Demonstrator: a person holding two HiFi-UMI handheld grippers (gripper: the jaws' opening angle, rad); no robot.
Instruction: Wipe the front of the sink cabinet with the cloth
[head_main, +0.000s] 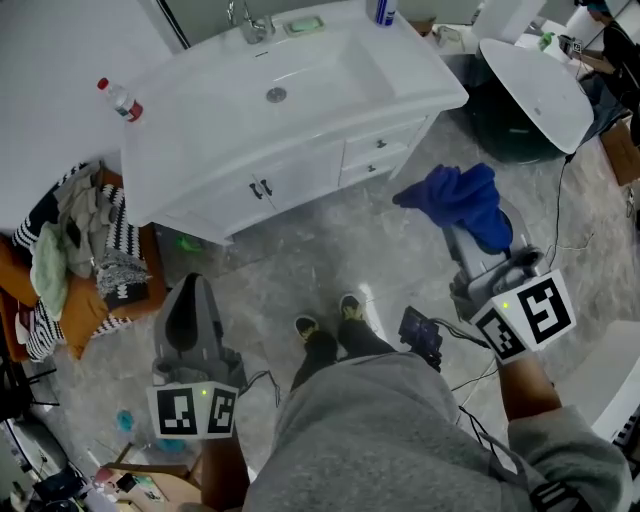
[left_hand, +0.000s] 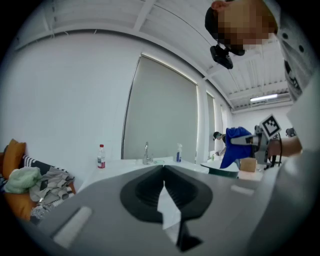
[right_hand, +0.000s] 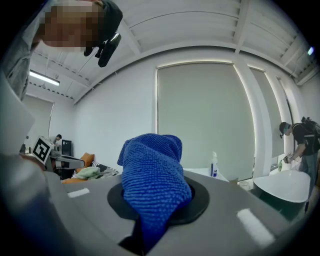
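The white sink cabinet (head_main: 300, 175) stands at the top of the head view, its doors and drawers facing me. A blue cloth (head_main: 460, 200) hangs bunched from my right gripper (head_main: 470, 228), which is shut on it to the right of the cabinet and clear of its front. In the right gripper view the cloth (right_hand: 152, 175) bulges out of the jaws and hides the tips. My left gripper (head_main: 190, 292) is low at the left, over the floor, shut with nothing in it. In the left gripper view its jaws (left_hand: 163, 170) meet at the tips, with the counter beyond.
A heap of clothes and an orange cushion (head_main: 80, 250) lie left of the cabinet. A plastic bottle (head_main: 120, 98) and a spray bottle (head_main: 383, 10) stand on the counter. A white round basin (head_main: 535, 90) is at the upper right, with a person (head_main: 605, 40) behind it. Cables trail near my shoes (head_main: 330, 320).
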